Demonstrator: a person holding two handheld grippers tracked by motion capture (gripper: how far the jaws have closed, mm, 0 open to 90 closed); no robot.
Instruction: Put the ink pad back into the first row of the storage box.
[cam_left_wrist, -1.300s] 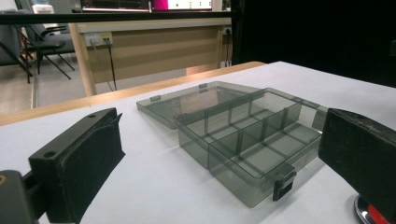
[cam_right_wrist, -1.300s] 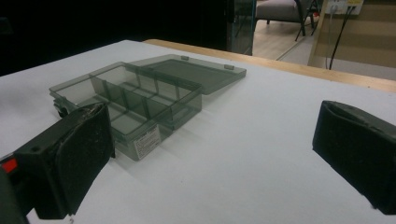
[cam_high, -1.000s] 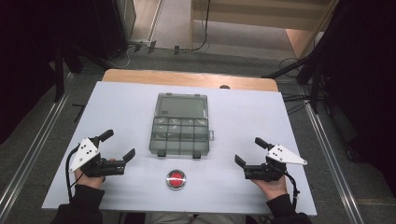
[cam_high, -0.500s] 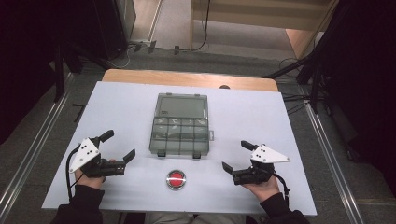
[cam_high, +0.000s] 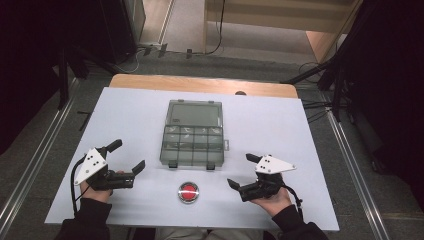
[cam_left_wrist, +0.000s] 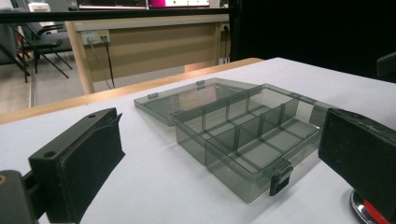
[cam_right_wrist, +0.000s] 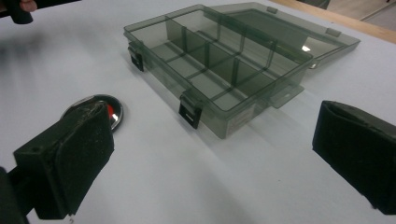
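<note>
- Organizer box (cam_high: 194, 145) of smoky clear plastic lies in the middle of the white table (cam_high: 300, 125), its lid (cam_high: 195, 113) open and lying flat on the far side.
- One red button (cam_high: 188, 192) with a metal ring sits near the front edge, just near of the box and apart from it; nothing stands between them.
- Two black latches (cam_right_wrist: 189, 114) hang on the near wall of the box.
- Left gripper (cam_high: 129, 156) rests at the near left, jaws wide apart and holding nothing.
- Right gripper (cam_high: 243, 171) rests at the near right, jaws also wide and empty, close to the button.
- Gripper views show the empty compartments (cam_left_wrist: 261, 151) and dividers; the left gripper view also shows a wooden desk (cam_left_wrist: 154, 42) and chairs (cam_left_wrist: 35, 46) far behind.
- High view shows grey floor (cam_high: 190, 25) with cables beyond the table.
</note>
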